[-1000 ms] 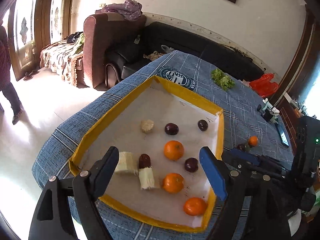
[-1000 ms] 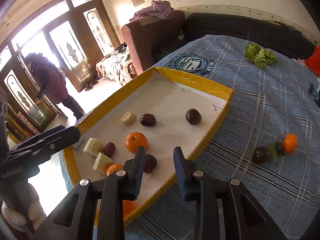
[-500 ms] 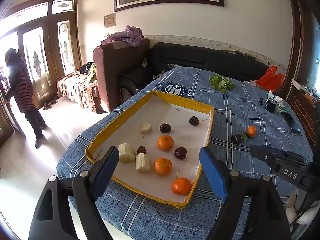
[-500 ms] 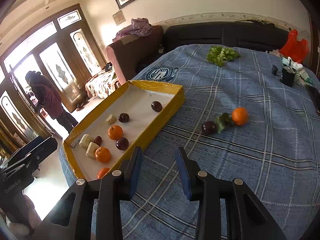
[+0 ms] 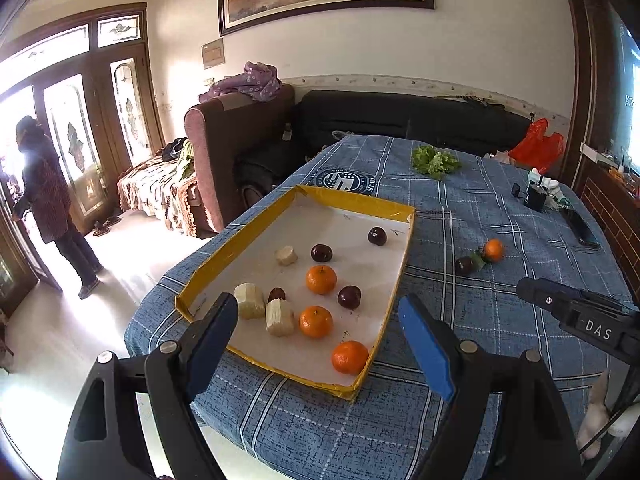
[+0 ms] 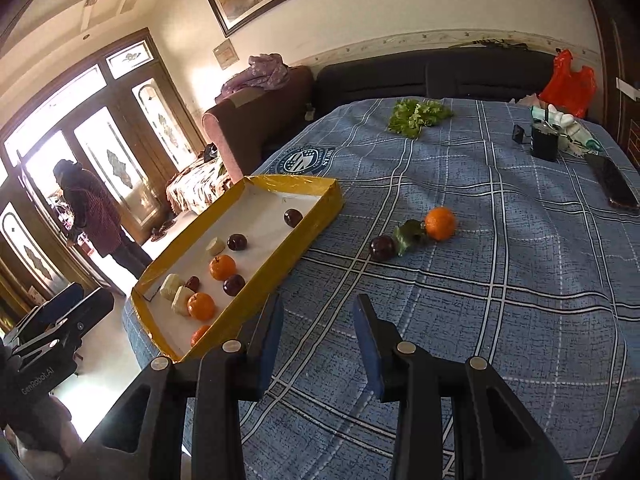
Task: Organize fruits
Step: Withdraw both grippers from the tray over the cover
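Observation:
A yellow-rimmed tray (image 5: 352, 200) with a white floor lies on the blue checked tablecloth. It holds three oranges (image 5: 321, 279), several dark plums (image 5: 349, 297) and pale peeled chunks (image 5: 280, 317). My left gripper (image 5: 318, 308) hangs wide open above the tray's near end, nothing between its blue pads. To the right of the tray a loose orange (image 6: 440, 223), a green leaf (image 6: 408, 236) and a dark plum (image 6: 383, 248) lie on the cloth. My right gripper (image 6: 318, 300) is open by a narrow gap and empty, short of them, beside the tray's near right corner.
Green lettuce (image 5: 434, 160) lies at the table's far end. A black cup (image 6: 544, 144), a phone (image 6: 614, 184) and a red bag (image 5: 538, 146) sit far right. A sofa and an armchair stand behind the table. A person (image 5: 48, 200) stands at the door, far left.
Both grippers have drawn back and risen from the tray, so more of the table shows. The right gripper's jaws have parted a little and it now faces the loose fruit.

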The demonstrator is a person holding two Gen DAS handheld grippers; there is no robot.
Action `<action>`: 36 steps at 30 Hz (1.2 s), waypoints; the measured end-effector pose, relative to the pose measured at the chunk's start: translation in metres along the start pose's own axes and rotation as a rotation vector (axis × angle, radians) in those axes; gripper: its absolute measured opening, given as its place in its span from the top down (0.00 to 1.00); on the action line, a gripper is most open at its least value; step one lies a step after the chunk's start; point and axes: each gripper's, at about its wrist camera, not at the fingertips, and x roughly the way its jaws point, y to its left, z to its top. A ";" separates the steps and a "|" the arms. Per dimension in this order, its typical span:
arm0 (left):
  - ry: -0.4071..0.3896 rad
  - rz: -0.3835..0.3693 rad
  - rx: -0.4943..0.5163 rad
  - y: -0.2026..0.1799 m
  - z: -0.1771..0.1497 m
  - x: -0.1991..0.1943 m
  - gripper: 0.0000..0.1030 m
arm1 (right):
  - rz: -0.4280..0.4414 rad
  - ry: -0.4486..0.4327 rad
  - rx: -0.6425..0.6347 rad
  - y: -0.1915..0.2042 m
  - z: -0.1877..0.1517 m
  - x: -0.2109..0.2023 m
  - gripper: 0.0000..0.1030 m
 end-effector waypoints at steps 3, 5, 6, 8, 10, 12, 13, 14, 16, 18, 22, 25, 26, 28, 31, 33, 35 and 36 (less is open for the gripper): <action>0.003 0.001 0.006 -0.002 -0.001 0.001 0.20 | 0.000 0.002 0.005 -0.003 0.000 0.002 0.61; 0.008 0.002 0.008 -0.003 -0.001 0.003 0.20 | 0.000 0.004 0.007 -0.003 0.000 0.003 0.61; 0.010 0.002 0.008 -0.003 -0.001 0.005 0.20 | 0.001 0.005 0.008 -0.004 -0.001 0.004 0.61; 0.017 0.000 0.007 -0.003 -0.002 0.008 0.20 | 0.000 0.007 0.011 -0.005 -0.001 0.006 0.61; 0.026 0.000 0.008 -0.003 -0.002 0.012 0.20 | 0.000 0.011 0.015 -0.007 -0.001 0.007 0.61; 0.033 -0.003 0.007 -0.003 -0.003 0.015 0.20 | -0.003 0.015 0.019 -0.010 -0.001 0.009 0.60; 0.036 -0.006 0.008 -0.004 -0.003 0.016 0.20 | -0.005 0.016 0.021 -0.011 -0.001 0.010 0.60; 0.039 -0.009 0.009 -0.004 -0.004 0.018 0.20 | -0.006 0.016 0.023 -0.012 -0.001 0.011 0.60; 0.045 -0.016 0.011 -0.006 -0.004 0.020 0.20 | -0.010 0.015 0.030 -0.017 -0.001 0.011 0.60; 0.050 -0.028 0.009 -0.005 -0.004 0.022 0.20 | -0.020 0.009 0.039 -0.023 0.001 0.010 0.60; 0.061 -0.069 0.004 -0.006 -0.006 0.028 0.20 | -0.061 -0.007 0.080 -0.047 0.006 0.005 0.61; 0.072 -0.113 0.012 -0.011 -0.008 0.035 0.20 | -0.101 -0.014 0.116 -0.070 0.012 0.003 0.61; 0.078 -0.126 0.015 -0.014 -0.009 0.038 0.20 | -0.113 -0.014 0.127 -0.076 0.014 0.004 0.61; 0.091 -0.144 0.019 -0.018 -0.012 0.044 0.20 | -0.135 -0.006 0.149 -0.089 0.018 0.009 0.61; 0.108 -0.150 0.021 -0.022 -0.014 0.051 0.20 | -0.136 0.007 0.179 -0.101 0.021 0.017 0.61; 0.117 -0.155 0.013 -0.020 -0.013 0.054 0.20 | -0.133 0.017 0.186 -0.103 0.021 0.023 0.61; 0.133 -0.175 -0.011 -0.017 -0.012 0.058 0.20 | -0.125 0.025 0.187 -0.102 0.021 0.030 0.61; 0.141 -0.186 -0.024 -0.015 -0.011 0.059 0.20 | -0.122 0.023 0.183 -0.101 0.022 0.032 0.61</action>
